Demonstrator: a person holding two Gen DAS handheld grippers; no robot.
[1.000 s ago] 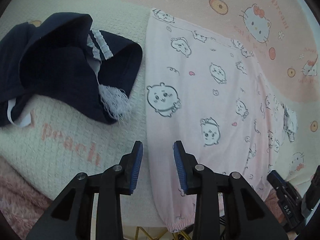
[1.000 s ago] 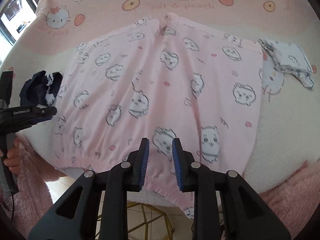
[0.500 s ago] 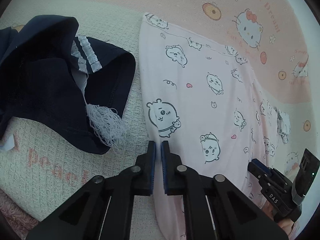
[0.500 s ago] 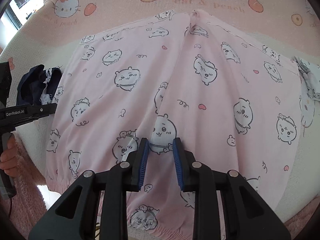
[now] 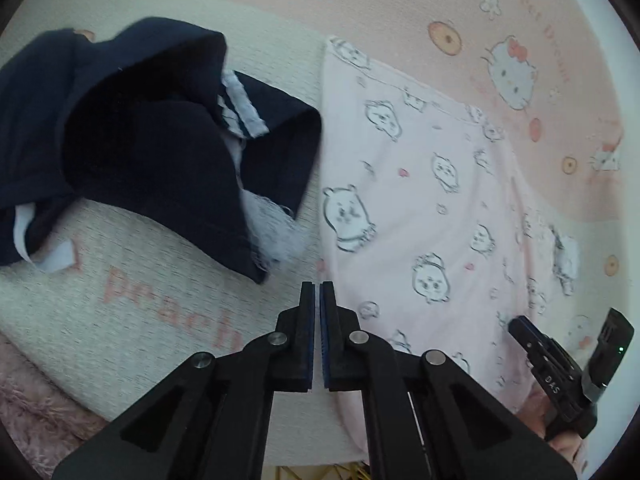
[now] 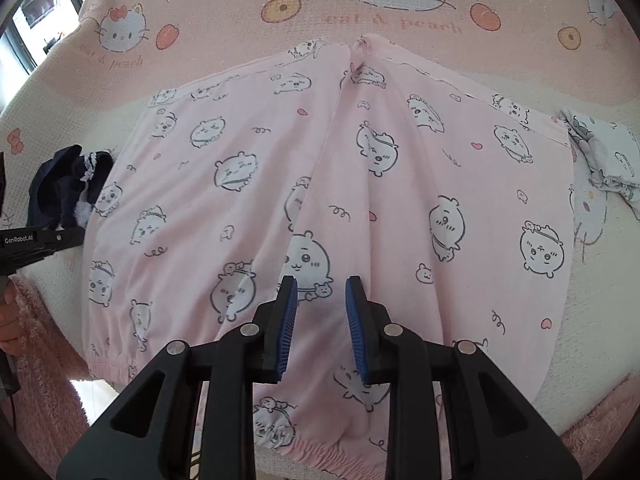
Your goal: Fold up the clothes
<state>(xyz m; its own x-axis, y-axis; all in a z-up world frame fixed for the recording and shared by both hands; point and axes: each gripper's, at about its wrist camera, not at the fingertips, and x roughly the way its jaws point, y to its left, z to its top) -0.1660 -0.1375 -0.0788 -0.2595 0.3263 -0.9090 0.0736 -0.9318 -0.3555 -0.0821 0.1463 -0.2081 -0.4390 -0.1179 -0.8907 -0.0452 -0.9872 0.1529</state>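
Note:
Pink pyjama pants [image 6: 400, 200] with a cartoon print lie spread flat on the bed, elastic hem toward me. My left gripper [image 5: 319, 292] is shut at the pants' [image 5: 420, 184] left side edge, and the edge runs in under its tips; it looks pinched there. In the right wrist view the same gripper [image 6: 48, 238] touches that edge from the left. My right gripper [image 6: 320, 292] is open and hovers over the lower middle of the pants, nothing between its blue pads. It also shows low at the right in the left wrist view [image 5: 548, 372].
A crumpled navy garment [image 5: 140, 152] with white lace lies just left of the pants. A folded white printed garment [image 6: 608, 156] sits at the right. A cat-print blanket [image 6: 400, 8] covers the bed. Pink fluffy fabric [image 6: 44, 340] hangs along the front edge.
The left gripper went from open to shut at the pants' left edge and has since drawn back slightly. The right gripper moved forward over the pants and stayed open.

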